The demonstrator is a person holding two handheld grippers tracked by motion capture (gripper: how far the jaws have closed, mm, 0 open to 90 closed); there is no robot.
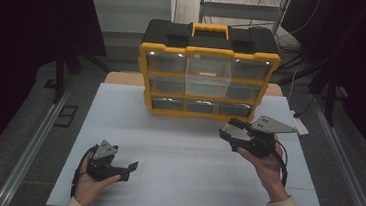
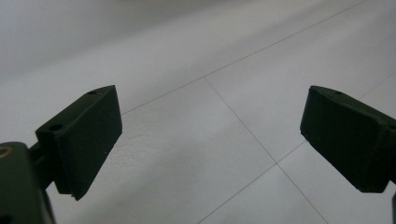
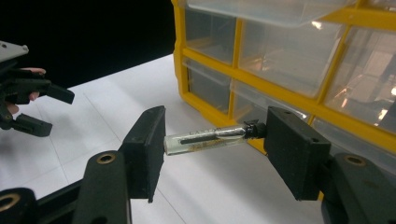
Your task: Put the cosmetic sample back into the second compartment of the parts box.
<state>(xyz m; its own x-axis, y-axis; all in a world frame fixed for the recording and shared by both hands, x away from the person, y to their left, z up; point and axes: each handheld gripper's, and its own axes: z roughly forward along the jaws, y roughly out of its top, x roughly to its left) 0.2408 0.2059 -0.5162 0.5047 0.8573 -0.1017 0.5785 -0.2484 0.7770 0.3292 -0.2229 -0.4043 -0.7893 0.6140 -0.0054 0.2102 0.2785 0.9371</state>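
my right gripper [image 3: 215,140] clamps a small glass vial [image 3: 205,138] end to end, held above the table [image 1: 187,148] just in front of the organizer [image 1: 207,75]. my left gripper [image 2: 210,140] rests low over the table, jaws spread, nothing in them.

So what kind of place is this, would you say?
Probably a lab or recording studio rather than a home: a white table ringed by black curtains, cables on the floor behind, and a yellow drawer organizer set out as a prop.
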